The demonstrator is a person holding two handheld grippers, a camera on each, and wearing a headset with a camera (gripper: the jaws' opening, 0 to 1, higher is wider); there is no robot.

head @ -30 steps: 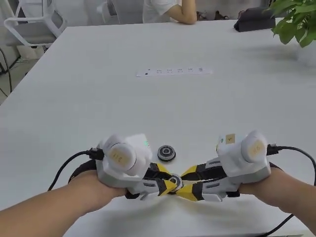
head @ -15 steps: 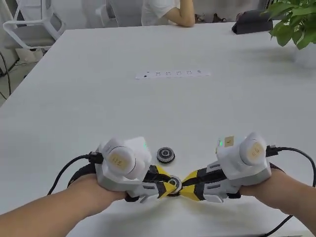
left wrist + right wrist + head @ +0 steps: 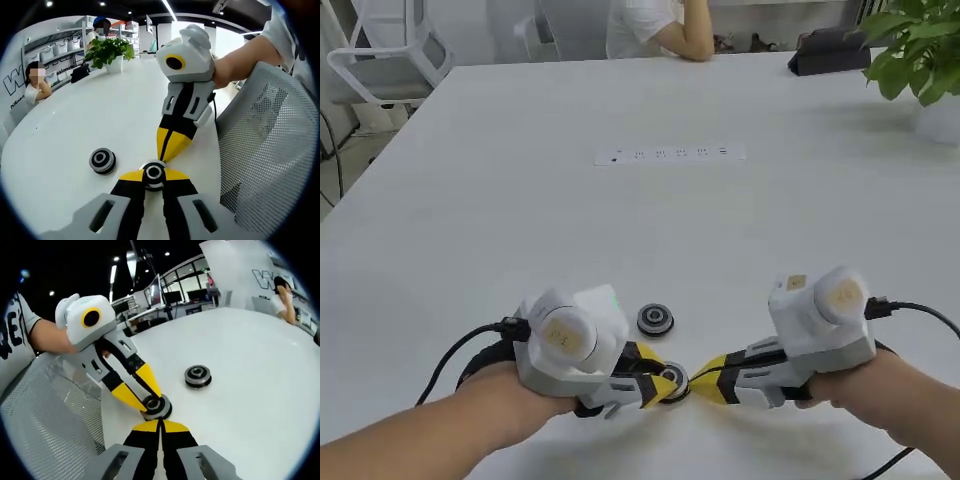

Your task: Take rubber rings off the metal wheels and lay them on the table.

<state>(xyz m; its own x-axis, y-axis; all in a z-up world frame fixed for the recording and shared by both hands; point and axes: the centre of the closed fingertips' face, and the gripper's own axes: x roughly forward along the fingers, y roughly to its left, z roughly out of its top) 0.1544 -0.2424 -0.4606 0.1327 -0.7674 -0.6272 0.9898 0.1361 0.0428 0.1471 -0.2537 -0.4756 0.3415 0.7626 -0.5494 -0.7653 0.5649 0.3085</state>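
Left tongs [image 3: 152, 181]: clamping the wheel [image 3: 153, 172], rubber ring [image 3: 168, 409] on it | right tongs [image 3: 160, 426]: pressed together, tip touching that wheel's rim | risk: you are working close behind by the counter [image 3: 720, 230] edge, so a ring snapping free could be flinging the wheel off | room: spare wheel [image 3: 655, 319] lying just ahead, bare counter stretching beyond.

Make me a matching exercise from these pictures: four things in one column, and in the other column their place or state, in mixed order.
Things:
1 left gripper
2 right gripper
3 power strip
4 plant

Places or states:
A green, at the far right
B jaws around a wheel
C flat on the middle of the table
D jaws together, tips at the wheel's rim

Pairs: 1-B, 2-D, 3-C, 4-A
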